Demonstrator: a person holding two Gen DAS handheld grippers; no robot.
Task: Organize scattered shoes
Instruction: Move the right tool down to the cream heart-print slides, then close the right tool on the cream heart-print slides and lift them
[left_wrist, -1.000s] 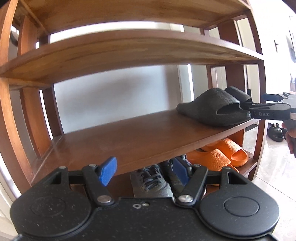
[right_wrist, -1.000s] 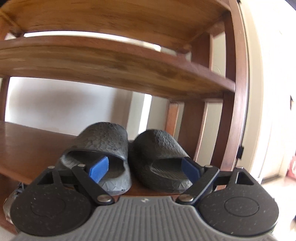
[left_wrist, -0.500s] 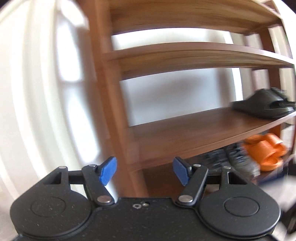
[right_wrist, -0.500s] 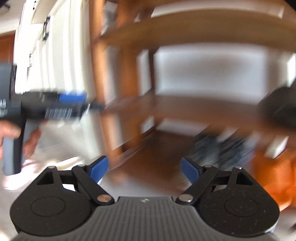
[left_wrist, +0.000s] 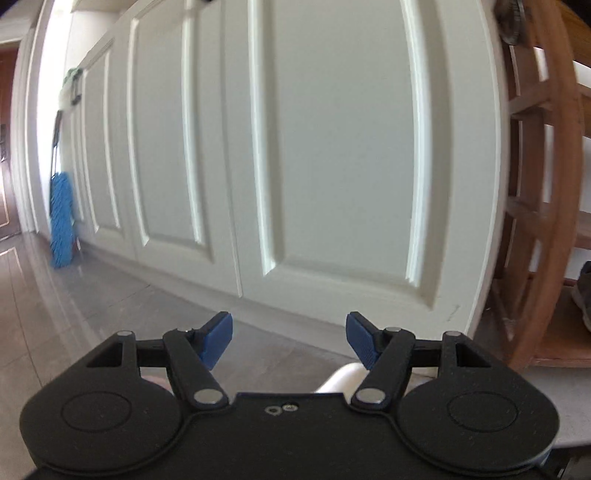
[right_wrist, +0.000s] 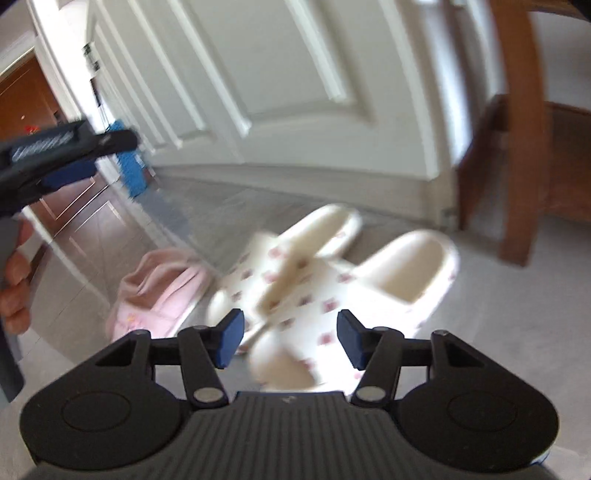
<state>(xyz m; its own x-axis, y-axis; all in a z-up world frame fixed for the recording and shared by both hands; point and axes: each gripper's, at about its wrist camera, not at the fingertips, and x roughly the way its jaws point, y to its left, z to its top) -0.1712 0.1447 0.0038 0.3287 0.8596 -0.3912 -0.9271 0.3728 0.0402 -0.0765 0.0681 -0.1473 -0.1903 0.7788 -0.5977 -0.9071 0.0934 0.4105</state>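
You have two white patterned slippers (right_wrist: 332, 280) on the floor (right_wrist: 498, 332), one pink slipper (right_wrist: 159, 291), and one blue duster (left_wrist: 61, 221).

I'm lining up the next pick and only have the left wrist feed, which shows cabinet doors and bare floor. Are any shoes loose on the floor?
Observer: Yes. The right wrist view shows a pair of white slippers with pink print, overlapping on the floor.
Operator: Anything beside them?
Observer: A pink slipper lies just to their left; blur hides whether it touches them.
Operator: Is the right gripper on one?
Observer: No. The right gripper is open and empty, pointed at the white pair.
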